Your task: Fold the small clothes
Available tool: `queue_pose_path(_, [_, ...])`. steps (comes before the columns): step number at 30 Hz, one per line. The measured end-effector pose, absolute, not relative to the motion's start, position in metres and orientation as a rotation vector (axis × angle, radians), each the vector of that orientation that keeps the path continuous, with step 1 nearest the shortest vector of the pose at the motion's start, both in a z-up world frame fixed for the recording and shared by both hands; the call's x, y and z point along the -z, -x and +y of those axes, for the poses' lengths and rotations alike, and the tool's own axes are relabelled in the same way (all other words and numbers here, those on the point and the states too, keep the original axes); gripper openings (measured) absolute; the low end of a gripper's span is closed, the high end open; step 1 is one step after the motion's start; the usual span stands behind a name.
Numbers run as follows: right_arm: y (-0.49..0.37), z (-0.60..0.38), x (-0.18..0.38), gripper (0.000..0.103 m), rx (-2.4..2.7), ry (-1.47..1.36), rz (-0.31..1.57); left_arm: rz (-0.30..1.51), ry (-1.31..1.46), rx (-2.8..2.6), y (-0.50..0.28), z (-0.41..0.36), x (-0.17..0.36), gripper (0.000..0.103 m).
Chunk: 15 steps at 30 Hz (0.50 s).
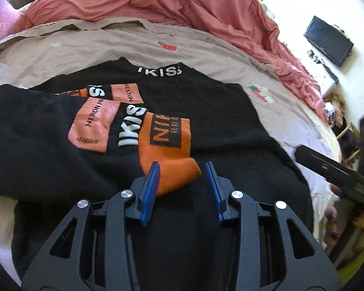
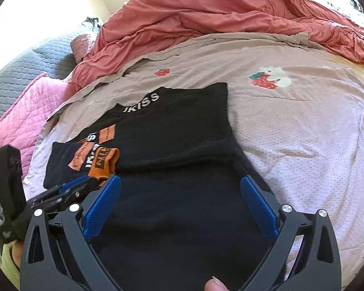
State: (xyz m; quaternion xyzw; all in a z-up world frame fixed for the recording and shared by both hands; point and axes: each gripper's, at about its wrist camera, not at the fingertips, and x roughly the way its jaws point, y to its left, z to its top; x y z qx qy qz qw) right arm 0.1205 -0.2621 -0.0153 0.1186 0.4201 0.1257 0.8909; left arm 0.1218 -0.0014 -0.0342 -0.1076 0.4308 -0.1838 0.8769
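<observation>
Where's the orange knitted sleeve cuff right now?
Left wrist view, centre: the orange knitted sleeve cuff lies folded onto the black sweater, its end between the open left gripper.

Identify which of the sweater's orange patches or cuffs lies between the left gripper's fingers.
The bright orange ribbed cuff with black lettering; the paler patches sit farther up the black sweater, clear of the left gripper.

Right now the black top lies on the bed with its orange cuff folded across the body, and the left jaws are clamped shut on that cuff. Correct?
Not quite. The black top and orange cuff are as described, but the left wrist view shows the left gripper open, its jaws apart around the cuff's end.
</observation>
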Motion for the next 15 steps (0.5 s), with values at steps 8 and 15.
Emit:
queue_pose_path(8, [-0.143, -0.194, 0.026, 0.098, -0.421, -0.222, 0.937, 0.796, 0.124, 0.104, -0.091, 0.047, 0.012, 0.032])
queue_pose_path(15, [-0.171, -0.138, 0.058, 0.08, -0.49, -0.293, 1.06, 0.79, 0.226, -0.002, -0.084, 0.096, 0.014, 0.035])
